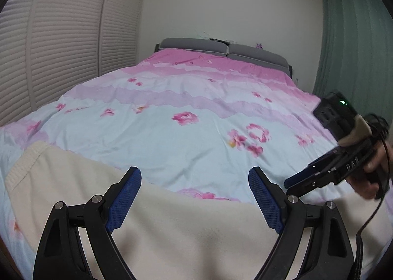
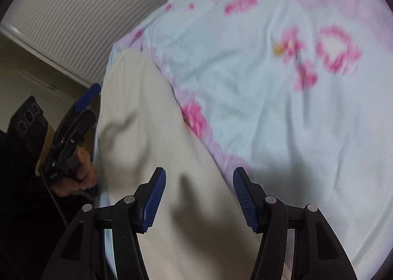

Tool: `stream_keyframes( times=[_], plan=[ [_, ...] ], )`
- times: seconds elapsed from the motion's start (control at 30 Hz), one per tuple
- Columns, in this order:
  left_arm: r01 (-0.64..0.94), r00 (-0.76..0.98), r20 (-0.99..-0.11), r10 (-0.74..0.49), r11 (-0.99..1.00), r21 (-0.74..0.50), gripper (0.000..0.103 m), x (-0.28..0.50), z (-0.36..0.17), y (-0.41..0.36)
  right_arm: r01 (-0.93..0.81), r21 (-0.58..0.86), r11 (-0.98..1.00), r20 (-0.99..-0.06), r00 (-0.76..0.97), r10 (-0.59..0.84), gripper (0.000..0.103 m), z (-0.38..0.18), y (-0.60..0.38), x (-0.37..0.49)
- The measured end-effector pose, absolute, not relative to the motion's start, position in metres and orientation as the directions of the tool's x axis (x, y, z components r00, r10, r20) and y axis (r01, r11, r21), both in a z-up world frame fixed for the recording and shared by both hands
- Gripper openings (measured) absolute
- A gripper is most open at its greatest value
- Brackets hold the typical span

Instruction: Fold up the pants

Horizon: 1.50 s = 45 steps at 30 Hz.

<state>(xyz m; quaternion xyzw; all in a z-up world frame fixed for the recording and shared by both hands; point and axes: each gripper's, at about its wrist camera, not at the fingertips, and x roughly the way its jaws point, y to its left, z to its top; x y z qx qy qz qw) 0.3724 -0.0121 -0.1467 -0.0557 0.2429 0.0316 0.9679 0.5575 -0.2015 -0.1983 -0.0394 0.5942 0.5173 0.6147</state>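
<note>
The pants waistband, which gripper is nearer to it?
Left. The left gripper hovers open over the pants near the waistband; the right gripper is open farther along them.

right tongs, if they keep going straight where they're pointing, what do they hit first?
Probably the cream pants lying on the bedspread; the right tongs stand open and empty above them. Blur leaves depth unclear.
</note>
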Motion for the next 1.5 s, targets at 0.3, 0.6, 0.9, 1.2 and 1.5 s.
stream_keyframes(
  times=[0.3,0.6,0.9,1.2,1.5],
  plan=[
    [-0.066,0.898,-0.439,0.039,0.997,-0.046,0.09,0.374,-0.148,-0.026,-0.305,0.864,0.401,-0.502,-0.588,0.634,0.058,-0.274,-0.198,0.593],
    [-0.063,0.887,-0.46,0.033,0.997,-0.05,0.09,0.375,-0.153,-0.024,-0.176,0.875,0.451,-0.452,-0.634,0.628,0.022,-0.299,-0.174,0.585],
    [-0.086,0.869,-0.493,0.046,0.995,-0.059,0.09,0.381,-0.154,-0.013,-0.518,0.647,0.56,-0.743,-0.261,0.616,0.011,-0.208,-0.186,0.565],
    [-0.129,0.86,-0.503,0.085,0.99,-0.054,0.09,0.377,-0.158,0.001,-0.823,-0.119,0.556,-0.815,0.401,0.418,0.011,-0.157,-0.153,0.464],
    [-0.14,0.845,-0.527,0.092,0.989,-0.052,0.09,0.377,-0.16,0.01,-0.717,0.235,0.656,-0.822,0.214,0.528,0.04,-0.179,-0.174,0.493]
  ],
)
